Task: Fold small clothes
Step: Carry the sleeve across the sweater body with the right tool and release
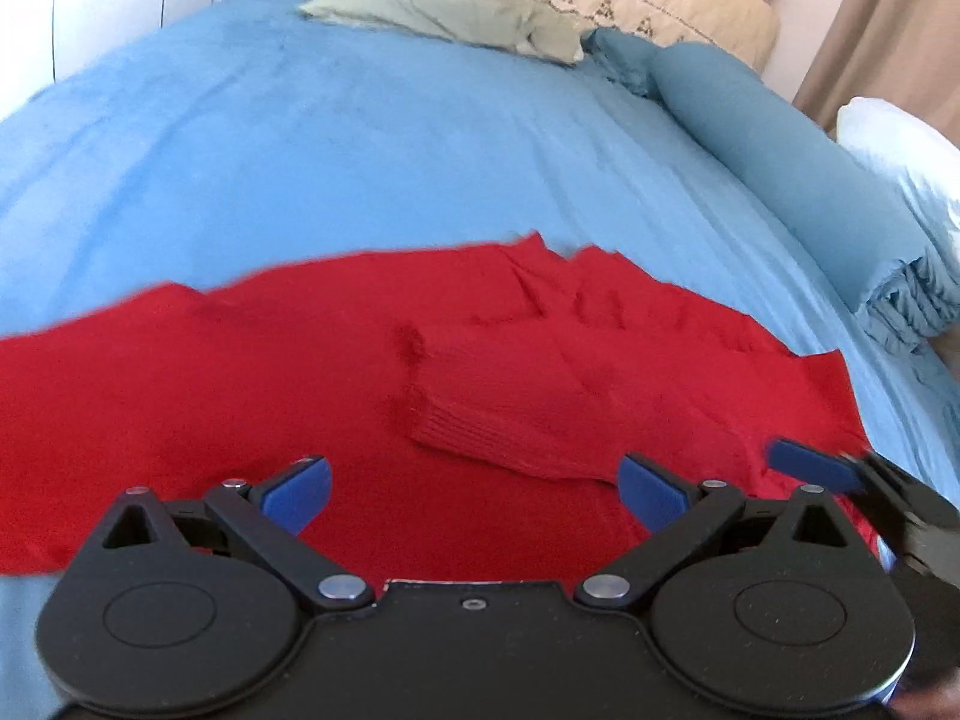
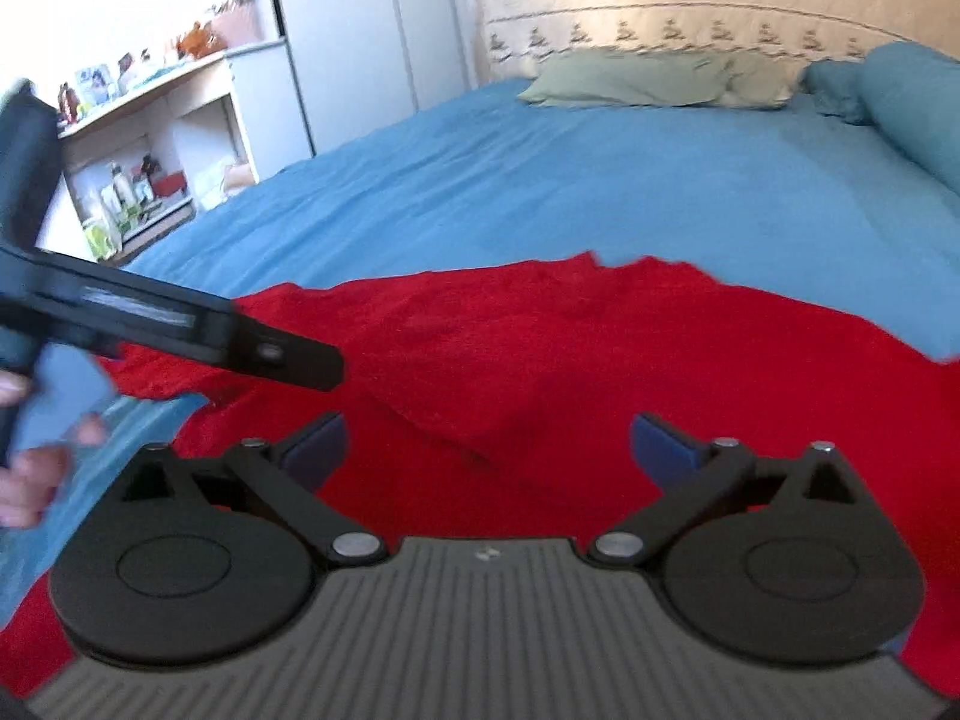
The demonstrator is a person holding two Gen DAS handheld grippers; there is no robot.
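A red knit sweater (image 1: pixel 240 396) lies spread on the blue bed sheet (image 1: pixel 300 150), with one ribbed-cuff sleeve (image 1: pixel 510 414) folded across its body. My left gripper (image 1: pixel 474 495) is open and empty just above the sweater's near part. My right gripper (image 2: pixel 489 447) is open and empty above the same sweater (image 2: pixel 540 348), near the folded sleeve's cuff (image 2: pixel 462 426). The right gripper's blue finger (image 1: pixel 810 468) shows at the right edge of the left wrist view. The left gripper's black body (image 2: pixel 150 324) crosses the left side of the right wrist view.
A green pillow (image 1: pixel 444 18) and a blue bolster (image 1: pixel 780 162) lie at the bed's head and right side, before a quilted headboard (image 2: pixel 690 0). A white pillow (image 1: pixel 900 150) is at far right. A cluttered shelf unit (image 2: pixel 138 138) and a wardrobe (image 2: pixel 360 48) stand left of the bed.
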